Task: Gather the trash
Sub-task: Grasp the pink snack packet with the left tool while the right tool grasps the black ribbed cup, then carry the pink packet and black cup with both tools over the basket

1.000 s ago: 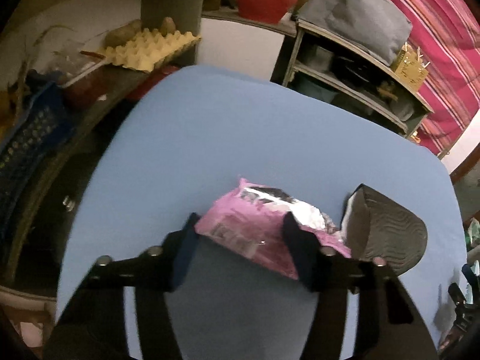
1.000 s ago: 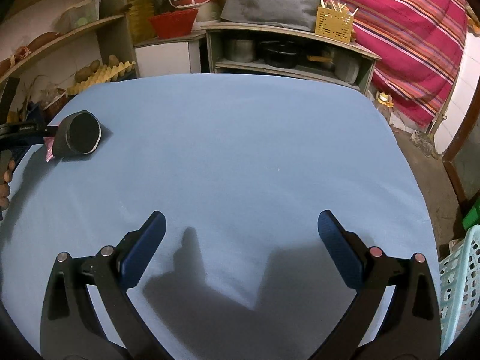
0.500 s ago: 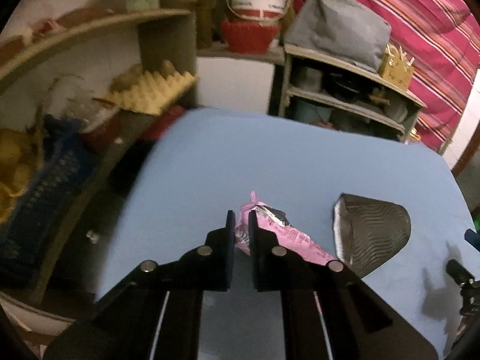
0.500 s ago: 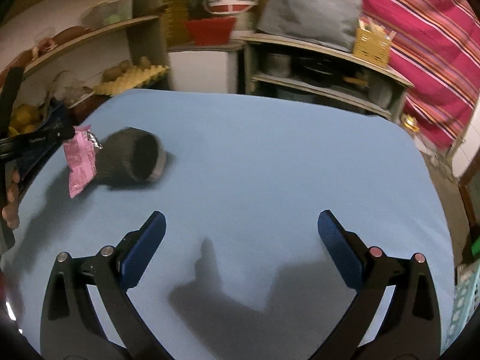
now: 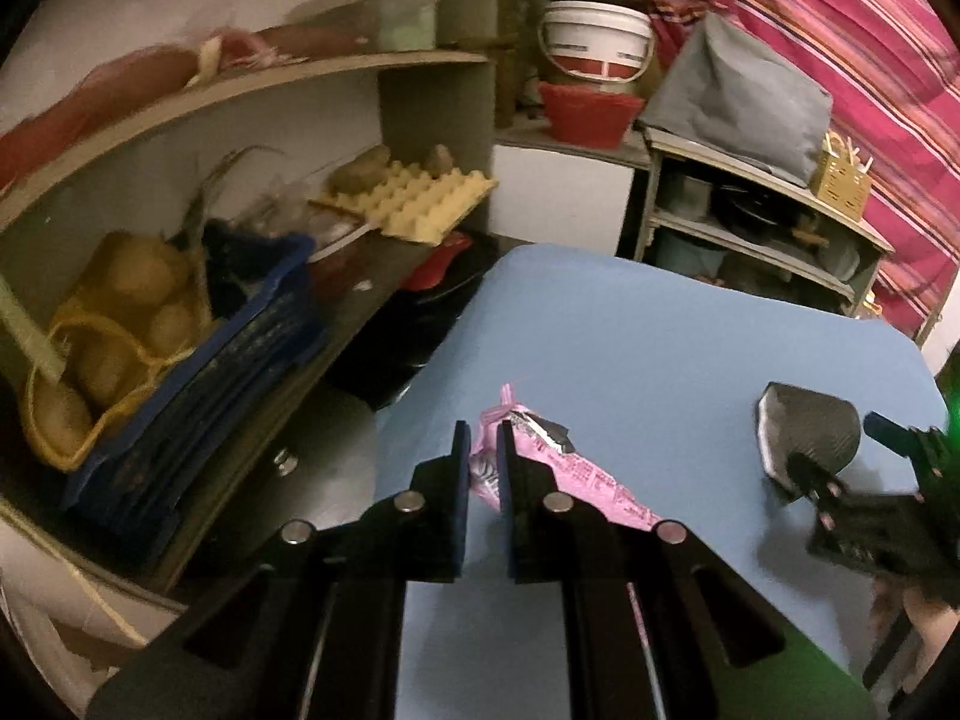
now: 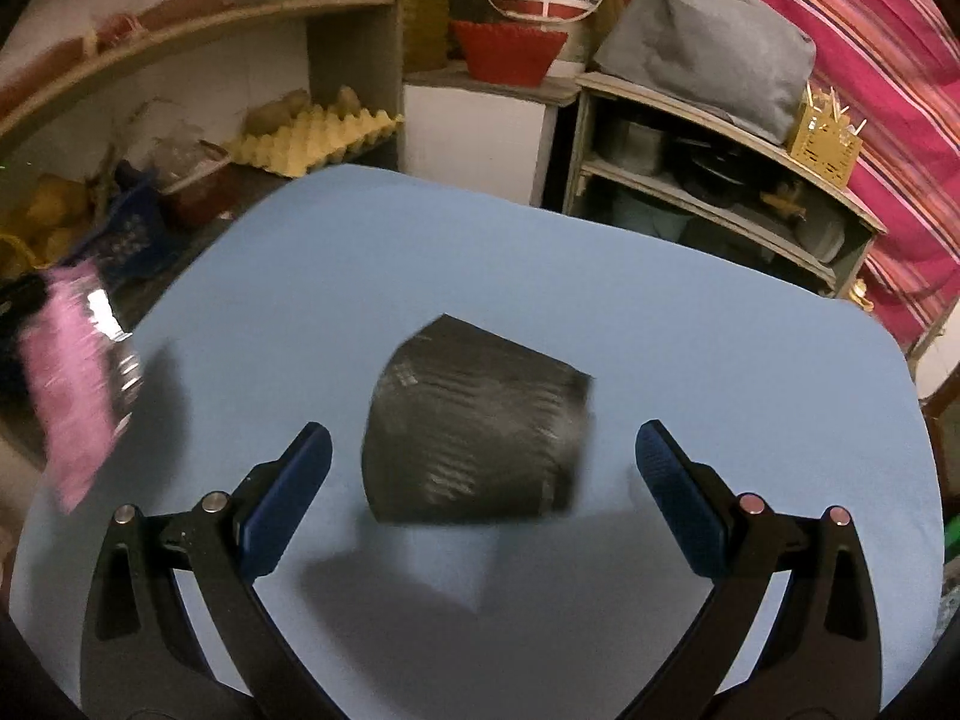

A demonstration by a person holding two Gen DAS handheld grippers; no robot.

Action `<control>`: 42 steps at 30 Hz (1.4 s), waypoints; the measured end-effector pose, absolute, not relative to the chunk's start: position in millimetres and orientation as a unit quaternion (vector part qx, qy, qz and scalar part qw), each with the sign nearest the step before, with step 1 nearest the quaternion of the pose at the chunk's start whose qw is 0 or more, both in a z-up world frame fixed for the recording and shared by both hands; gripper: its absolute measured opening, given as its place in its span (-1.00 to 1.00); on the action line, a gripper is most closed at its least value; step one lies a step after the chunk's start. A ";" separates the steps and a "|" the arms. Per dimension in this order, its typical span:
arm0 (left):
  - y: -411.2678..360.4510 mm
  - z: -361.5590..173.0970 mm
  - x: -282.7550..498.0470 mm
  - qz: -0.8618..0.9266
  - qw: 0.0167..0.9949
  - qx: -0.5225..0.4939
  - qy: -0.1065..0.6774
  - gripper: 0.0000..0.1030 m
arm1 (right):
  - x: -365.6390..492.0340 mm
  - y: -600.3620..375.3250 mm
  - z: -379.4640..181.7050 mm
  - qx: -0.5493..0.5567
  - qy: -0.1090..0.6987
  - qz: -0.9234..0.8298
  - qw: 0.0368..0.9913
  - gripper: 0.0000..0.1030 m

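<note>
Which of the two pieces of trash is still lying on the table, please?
The dark paper cup, on its side between the right gripper's open fingers; the pink wrapper is pinched.

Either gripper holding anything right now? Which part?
Left gripper pinches the pink wrapper near its crimped end. Right gripper is open, holding nothing; the black cup lies between its fingers.

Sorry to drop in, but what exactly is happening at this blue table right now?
A person is clearing trash with two handheld grippers. The left gripper is shut on a pink wrapper, held clear of the blue table. The right gripper is open, its fingers either side of a dark crushed cup lying on the table, not yet gripping it.
</note>
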State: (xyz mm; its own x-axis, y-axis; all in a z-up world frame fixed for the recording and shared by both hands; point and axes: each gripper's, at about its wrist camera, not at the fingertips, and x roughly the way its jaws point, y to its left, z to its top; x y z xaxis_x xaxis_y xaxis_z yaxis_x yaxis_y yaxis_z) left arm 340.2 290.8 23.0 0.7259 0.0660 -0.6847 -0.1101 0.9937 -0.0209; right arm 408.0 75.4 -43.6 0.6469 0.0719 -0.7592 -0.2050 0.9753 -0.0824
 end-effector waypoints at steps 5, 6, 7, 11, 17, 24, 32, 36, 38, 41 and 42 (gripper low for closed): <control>301.1 15.4 328.4 0.050 0.926 -0.047 0.371 -0.83 | 417.9 81.1 -54.3 -0.104 0.416 0.043 0.902 0.81; 300.4 14.1 325.7 0.050 0.925 -0.051 0.372 -0.83 | 418.7 80.3 -55.5 -0.102 0.421 0.048 0.900 0.52; 298.5 13.9 323.4 0.050 0.925 -0.054 0.372 -0.83 | 418.7 78.3 -55.9 -0.102 0.425 0.053 0.898 0.46; 287.6 18.9 315.2 0.045 0.928 -0.056 0.367 -0.83 | 407.1 64.5 -47.9 -0.095 0.414 0.073 0.902 0.46; 247.4 47.4 297.8 0.025 0.938 -0.043 0.344 -0.83 | 365.9 12.8 -11.3 -0.094 0.389 0.096 0.912 0.46; 180.1 84.3 282.0 -0.012 0.947 -0.018 0.322 -0.83 | 317.4 -76.0 21.5 -0.087 0.383 0.086 0.916 0.46; 101.6 93.5 272.0 -0.063 0.945 -0.005 0.321 -0.83 | 261.9 -178.3 41.3 -0.060 0.372 0.044 0.925 0.46; 64.0 92.2 267.7 -0.084 0.943 0.005 0.322 -0.83 | 243.8 -214.0 40.8 -0.049 0.371 0.029 0.927 0.46; 50.1 93.6 265.3 -0.093 0.942 0.007 0.322 -0.83 | 238.4 -226.4 40.0 -0.044 0.371 0.024 0.927 0.46; 30.4 95.9 260.7 -0.104 0.941 0.011 0.322 -0.83 | 227.7 -244.2 38.5 -0.035 0.371 0.019 0.928 0.46; 23.6 96.6 259.4 -0.108 0.940 0.012 0.322 -0.83 | 222.9 -250.9 38.7 -0.033 0.369 0.018 0.929 0.46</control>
State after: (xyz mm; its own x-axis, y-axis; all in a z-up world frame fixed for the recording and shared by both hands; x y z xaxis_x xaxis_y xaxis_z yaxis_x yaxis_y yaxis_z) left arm 259.4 23.6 96.6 0.7688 -0.1957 -0.6088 0.2110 0.9763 -0.0474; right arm 222.9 -250.9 38.7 0.7274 0.0084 -0.6862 -0.0567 0.9972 -0.0479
